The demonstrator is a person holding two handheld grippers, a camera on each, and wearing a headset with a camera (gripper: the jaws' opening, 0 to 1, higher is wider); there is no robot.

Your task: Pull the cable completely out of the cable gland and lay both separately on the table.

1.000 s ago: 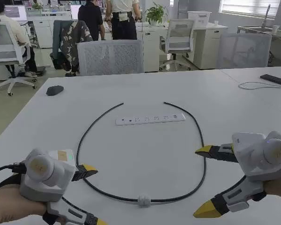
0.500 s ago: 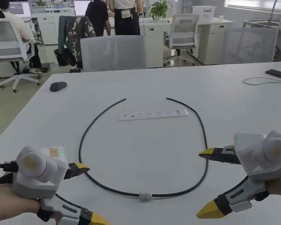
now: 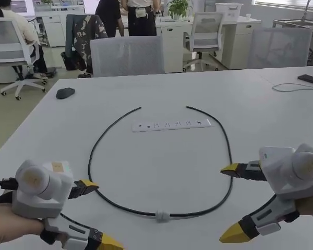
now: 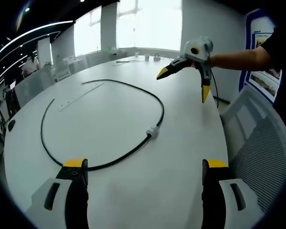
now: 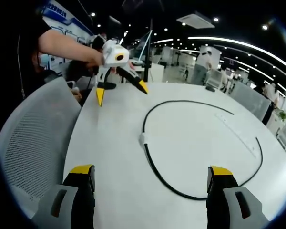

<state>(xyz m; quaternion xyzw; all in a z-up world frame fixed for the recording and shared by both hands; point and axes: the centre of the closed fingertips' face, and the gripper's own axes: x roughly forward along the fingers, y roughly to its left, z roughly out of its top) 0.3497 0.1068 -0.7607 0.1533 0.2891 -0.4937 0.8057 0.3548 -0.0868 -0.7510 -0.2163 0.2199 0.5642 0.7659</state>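
Nothing on the desk [image 3: 161, 166] has shifted over the last second (the head view itself has tipped a little). The black cable [image 3: 88, 159] lies in the same open loop, its two loose ends pointing at a white power strip [image 3: 171, 125] on the far side. The cable gland [image 3: 161, 214], a small pale fitting, sits threaded on the cable at the near bottom of the loop, resting on the desk between the two tongs.

The left tongs [image 3: 100, 213] hover just left of the gland, jaws spread wide and holding nothing; one yellow tip is near the cable. The right tongs [image 3: 229, 202] are likewise spread wide and empty, at the loop's right curve, not touching it.

Farther off lie a dark mouse [image 3: 65, 92] and, behind the desk, a grey mesh chair [image 3: 126, 56].
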